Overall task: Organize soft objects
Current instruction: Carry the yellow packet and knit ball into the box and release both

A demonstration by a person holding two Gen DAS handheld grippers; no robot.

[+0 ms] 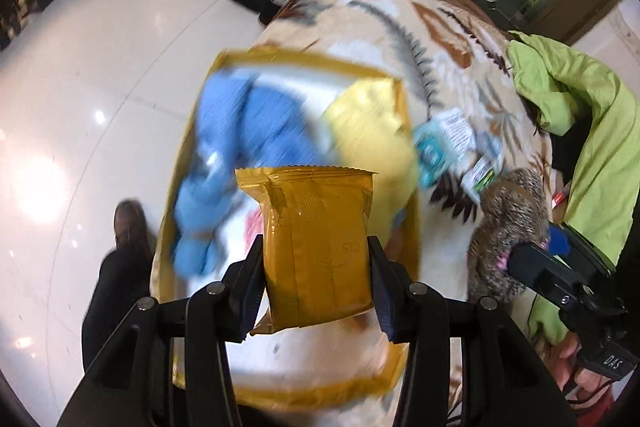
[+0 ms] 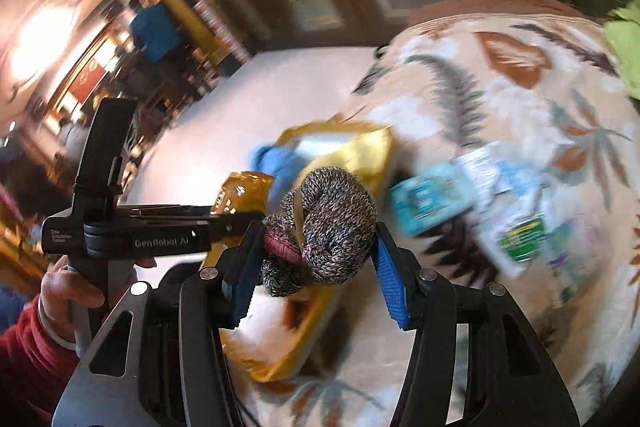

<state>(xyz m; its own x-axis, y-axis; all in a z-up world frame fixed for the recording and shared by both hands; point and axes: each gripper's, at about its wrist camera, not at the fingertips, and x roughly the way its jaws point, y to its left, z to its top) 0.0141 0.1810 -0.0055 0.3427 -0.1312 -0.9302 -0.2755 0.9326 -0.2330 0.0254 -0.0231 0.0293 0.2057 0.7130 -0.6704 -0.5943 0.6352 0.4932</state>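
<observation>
My left gripper point(image 1: 316, 279) is shut on a gold foil packet point(image 1: 316, 247) and holds it above a yellow-rimmed tray point(image 1: 288, 61) on the bed. The tray holds a blue knitted cloth point(image 1: 244, 135) and a yellow cloth point(image 1: 368, 123). My right gripper point(image 2: 316, 263) is shut on a grey-brown knitted sock roll point(image 2: 332, 223) with a pink cuff, held over the tray's right side point(image 2: 280, 367). The sock roll also shows in the left wrist view point(image 1: 508, 227), right of the tray. The left gripper with the packet point(image 2: 240, 195) shows in the right wrist view.
A leaf-patterned blanket point(image 1: 420, 27) covers the bed. Teal and white packets point(image 1: 444, 139) lie on it right of the tray; they also show in the right wrist view point(image 2: 432, 199). A lime-green jacket point(image 1: 580, 99) lies at the far right. White glossy floor point(image 1: 80, 87) lies left.
</observation>
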